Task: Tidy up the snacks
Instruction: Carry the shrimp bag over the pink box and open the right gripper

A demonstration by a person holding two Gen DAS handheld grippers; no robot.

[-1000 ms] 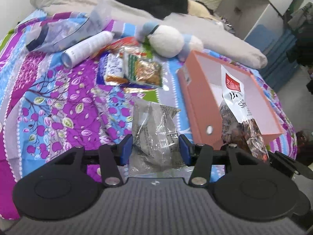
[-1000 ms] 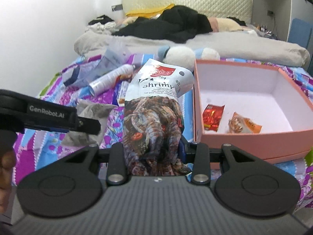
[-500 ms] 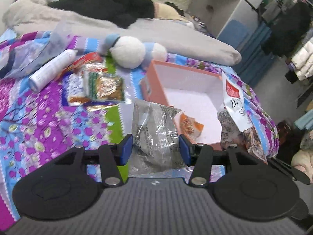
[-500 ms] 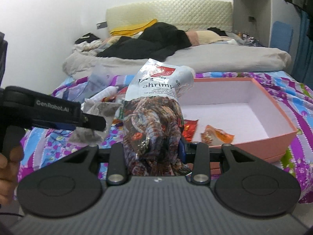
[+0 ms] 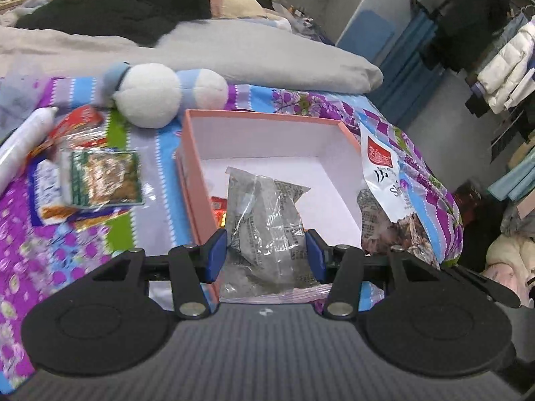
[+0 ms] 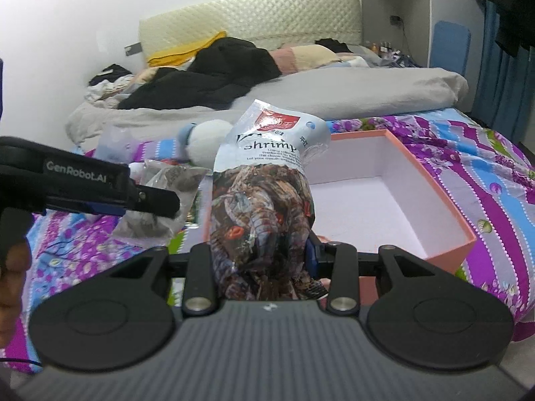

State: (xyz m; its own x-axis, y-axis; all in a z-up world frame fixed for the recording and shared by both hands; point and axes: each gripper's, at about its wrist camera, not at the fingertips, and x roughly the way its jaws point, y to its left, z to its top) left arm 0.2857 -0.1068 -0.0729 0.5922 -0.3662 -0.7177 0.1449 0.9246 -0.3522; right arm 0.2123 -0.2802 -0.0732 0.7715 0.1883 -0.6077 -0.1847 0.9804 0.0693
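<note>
Snacks are sitting in both tongs at once. The left tongs (image 5: 265, 257) are pinching a clear crinkled packet (image 5: 267, 227) between their blue pads, closed in against its two sides, and the packet is standing up out of them, leaning forward over the near wall of the pink box (image 5: 197, 180). Just past the packet's left edge a small red snack (image 5: 218, 204) is lying on the box's white floor. To the right of the left tongs, close by, the shrimp bag (image 5: 384, 180) is rising over the box's right wall.

The right tongs (image 6: 260, 260) are gripping that shrimp bag (image 6: 264, 207) low on its printed body, squeezed onto it with the left pad hidden behind the plastic, and the bag is standing nearly upright, its white top above the tongs. Directly behind and to the right of the bag the pink box (image 6: 444, 210) is lying open on the bed. Off to the left of the right tongs, the left tongs (image 6: 147, 197) are reaching in sideways with the clear packet (image 6: 160, 200) hanging from them.

Out to the left of the left tongs, on the purple flowered bedspread (image 5: 67, 254), a green snack packet (image 5: 103, 177) is resting on top of other wrappers, with a white tube (image 5: 23, 140) beyond it. Farther ahead a white and blue plush toy (image 5: 157, 97) is lying just past the box's far left corner.
</note>
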